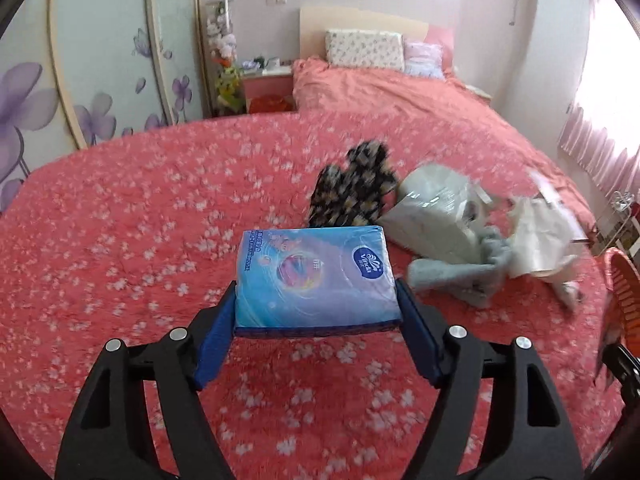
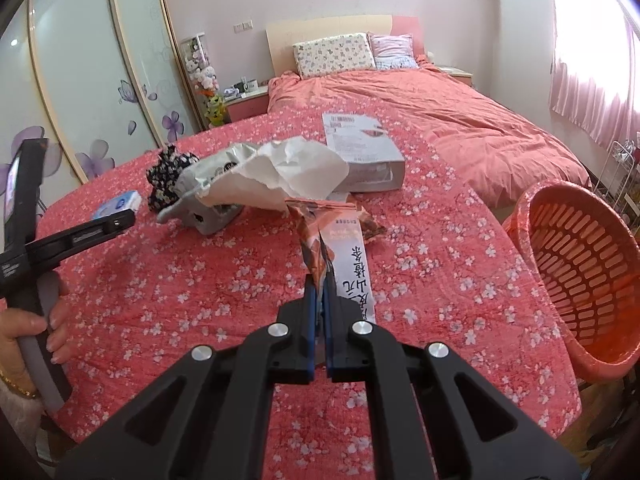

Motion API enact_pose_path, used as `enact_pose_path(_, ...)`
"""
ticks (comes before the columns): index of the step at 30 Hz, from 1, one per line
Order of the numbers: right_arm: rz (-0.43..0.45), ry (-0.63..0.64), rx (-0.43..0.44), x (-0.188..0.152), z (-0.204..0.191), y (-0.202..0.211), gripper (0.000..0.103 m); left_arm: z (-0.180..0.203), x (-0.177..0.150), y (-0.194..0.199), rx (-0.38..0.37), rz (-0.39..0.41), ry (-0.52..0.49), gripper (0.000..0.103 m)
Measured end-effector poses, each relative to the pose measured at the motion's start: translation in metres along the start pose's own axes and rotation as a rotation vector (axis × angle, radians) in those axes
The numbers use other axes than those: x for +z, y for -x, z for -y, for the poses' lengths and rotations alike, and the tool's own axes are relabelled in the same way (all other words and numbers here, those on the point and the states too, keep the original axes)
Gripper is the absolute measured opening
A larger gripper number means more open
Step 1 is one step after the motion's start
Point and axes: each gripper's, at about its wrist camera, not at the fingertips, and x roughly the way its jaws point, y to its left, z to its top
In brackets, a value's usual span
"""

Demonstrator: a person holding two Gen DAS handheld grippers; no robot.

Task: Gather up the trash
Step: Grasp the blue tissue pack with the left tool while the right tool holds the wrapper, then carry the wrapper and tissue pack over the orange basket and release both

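The left gripper (image 1: 318, 308) clamps the soft, light tissue pack (image 1: 314, 274) across its sides; the right gripper (image 2: 320, 292) pinches a limp, crinkly snack wrapper (image 2: 340, 248).

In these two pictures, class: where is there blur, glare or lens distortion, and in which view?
Left wrist view: motion blur smears the trash pile and orange basket, while the tissue pack in the tongs stays sharp. Right wrist view: crisp throughout, but the window curtain glares white. Both views: fisheye bends the wardrobe doors, with dark corners.
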Motion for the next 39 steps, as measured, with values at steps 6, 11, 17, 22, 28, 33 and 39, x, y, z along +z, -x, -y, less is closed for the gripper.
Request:
enact_pose_path(6,0.045,-0.014,0.001,0.004,0.007,0.024,0.005,0.03,0.002,0.04,-0.05,0.068,-0.058,0.074)
enact_pose_path(11,0.08,-0.04,-0.019,0.009,0.023,0.043,0.005,0.064,0.004,0.063,-0.128,0.103,-0.107,0.074)
enact_pose_path(17,0.115,-0.085,-0.054,0.01,0.051,0.062,0.005,0.101,-0.004,0.084,-0.206,0.135,-0.175,0.074)
enact_pose_path(22,0.138,-0.13,-0.085,0.006,0.078,0.076,0.005,0.135,-0.01,0.092,-0.26,0.151,-0.229,0.074)
enact_pose_path(28,0.154,-0.198,-0.125,-0.001,0.117,0.086,0.005,0.174,-0.016,0.092,-0.32,0.151,-0.276,0.074)
enact_pose_path(33,0.164,-0.247,-0.155,-0.006,0.148,0.092,0.005,0.209,-0.02,0.092,-0.372,0.149,-0.314,0.074)
enact_pose_path(39,0.172,-0.287,-0.194,-0.012,0.181,0.095,0.005,0.244,-0.027,0.089,-0.416,0.152,-0.358,0.074)
